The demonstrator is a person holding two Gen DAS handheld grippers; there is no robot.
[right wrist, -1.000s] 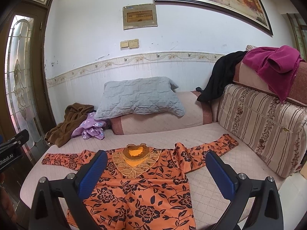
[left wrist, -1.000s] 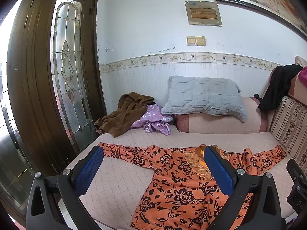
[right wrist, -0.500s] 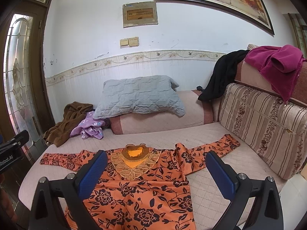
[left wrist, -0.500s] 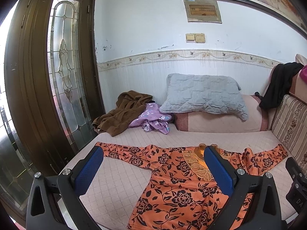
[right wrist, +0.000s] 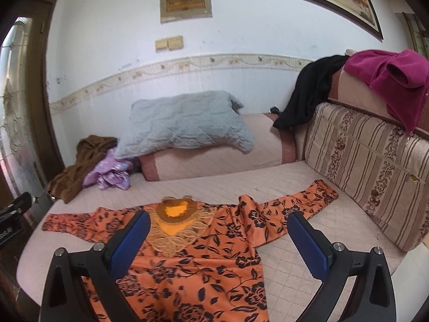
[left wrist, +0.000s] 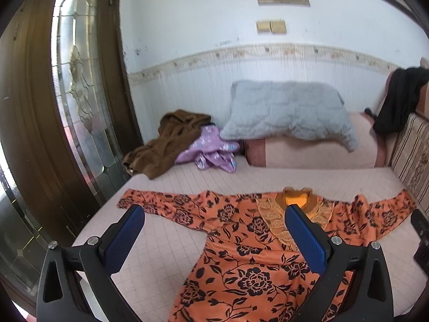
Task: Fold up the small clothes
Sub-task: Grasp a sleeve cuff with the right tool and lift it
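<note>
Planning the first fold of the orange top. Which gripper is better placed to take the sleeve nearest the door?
Probably the left gripper: it is open, and that sleeve lies just beyond its left finger. From the right gripper, it sits far off to the side.

Soft, even daylight, entering through the tall leaded-glass door panel at left. Shadows faint. Slight motion blur throughout; the white wall looks smeared. Strong fisheye bending, black vignette at corners.

Left gripper and right gripper both hover with jaws spread wide, holding nothing.
</note>
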